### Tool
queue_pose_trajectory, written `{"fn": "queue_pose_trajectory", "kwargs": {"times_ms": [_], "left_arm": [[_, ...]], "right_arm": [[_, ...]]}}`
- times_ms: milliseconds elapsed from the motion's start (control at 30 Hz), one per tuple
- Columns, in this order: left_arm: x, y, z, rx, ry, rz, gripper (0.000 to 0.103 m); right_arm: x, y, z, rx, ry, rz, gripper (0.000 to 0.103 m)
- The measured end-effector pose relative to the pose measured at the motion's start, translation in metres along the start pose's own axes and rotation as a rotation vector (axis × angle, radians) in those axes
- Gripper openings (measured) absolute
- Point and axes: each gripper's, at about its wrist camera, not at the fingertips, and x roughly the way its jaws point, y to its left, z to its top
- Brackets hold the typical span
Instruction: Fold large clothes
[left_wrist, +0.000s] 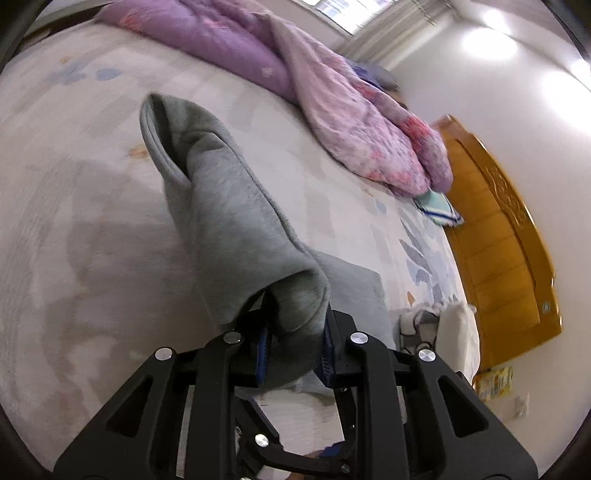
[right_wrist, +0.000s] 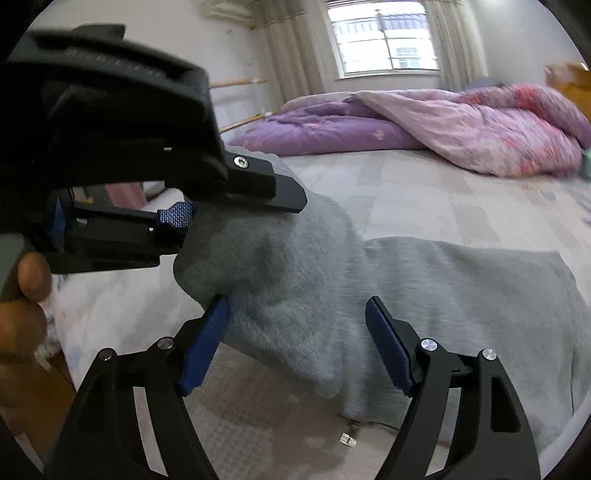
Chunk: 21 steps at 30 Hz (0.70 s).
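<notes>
A grey sweatshirt (right_wrist: 424, 295) lies on the bed, its body flat to the right. My left gripper (left_wrist: 295, 343) is shut on a grey sleeve (left_wrist: 229, 206) and holds it lifted above the bed; the cuff opening points away. In the right wrist view the left gripper (right_wrist: 192, 218) comes in from the left, clamped on the same raised fold. My right gripper (right_wrist: 295, 343) is open, its blue pads (right_wrist: 388, 347) on either side of the grey cloth just below the left gripper, with the left pad touching the fold.
A purple and pink quilt (left_wrist: 332, 92) is bunched at the far side of the bed (left_wrist: 74, 221). A wooden headboard (left_wrist: 498, 240) stands at the right. A window (right_wrist: 384, 37) with curtains is behind. A small clear plug (right_wrist: 347, 439) lies near the sweatshirt's hem.
</notes>
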Motion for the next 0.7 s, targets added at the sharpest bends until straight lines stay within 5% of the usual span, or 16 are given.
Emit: {"fn": "queue_pose_trajectory", "kwargs": {"times_ms": [200,333,433,567,633,700], "left_arm": [[0.037,-0.068,-0.01,0.083,0.072,-0.105,0.016],[0.078,-0.109,-0.024,0.145,0.1,-0.025,0.016],[0.094,-0.094,-0.033,0.047,0.135,-0.044,0.016],[0.062,-0.067,-0.037,0.016,0.057,-0.004,0.018],[0.037,-0.044,-0.033,-0.008,0.007,0.034,0.044],[0.016,-0.015,-0.025,-0.05,-0.041,0.09,0.044]], "right_arm": [[-0.056,-0.07,0.0,0.131,-0.017,-0.08,0.073],[-0.086,-0.149,-0.006,0.322,0.0,-0.175,0.074],[-0.095,-0.19,-0.009,0.436,0.04,-0.121,0.074],[-0.098,-0.184,-0.01,0.348,0.056,-0.061,0.074],[-0.091,-0.177,-0.012,0.341,0.07,-0.042,0.074],[-0.082,-0.17,-0.014,0.34,0.088,-0.015,0.074]]}}
